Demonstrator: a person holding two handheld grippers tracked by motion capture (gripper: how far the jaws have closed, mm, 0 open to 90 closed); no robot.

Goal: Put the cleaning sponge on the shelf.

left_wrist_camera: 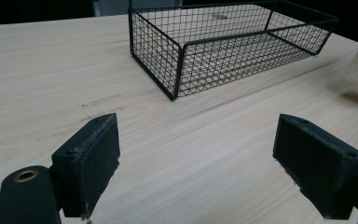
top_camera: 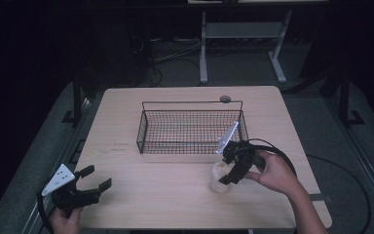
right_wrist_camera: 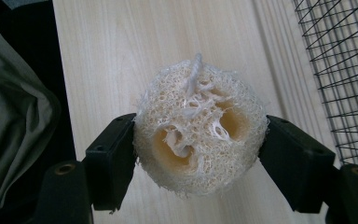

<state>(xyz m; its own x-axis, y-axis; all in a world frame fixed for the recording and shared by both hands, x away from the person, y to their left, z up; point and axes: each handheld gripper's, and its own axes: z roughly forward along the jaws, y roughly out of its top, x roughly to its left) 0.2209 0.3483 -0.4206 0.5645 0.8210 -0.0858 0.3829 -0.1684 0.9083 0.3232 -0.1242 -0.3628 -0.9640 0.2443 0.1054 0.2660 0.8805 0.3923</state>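
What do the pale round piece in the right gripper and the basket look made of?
Loofah: seemingly dried plant fibre, matte cream, with an open stringy web and hollow channels. Basket: likely metal wire with a black coating, thin grid mesh on a thicker rod frame.

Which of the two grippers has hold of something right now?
The right gripper: its jaws press both sides of the loofah. The left gripper is open over bare table.
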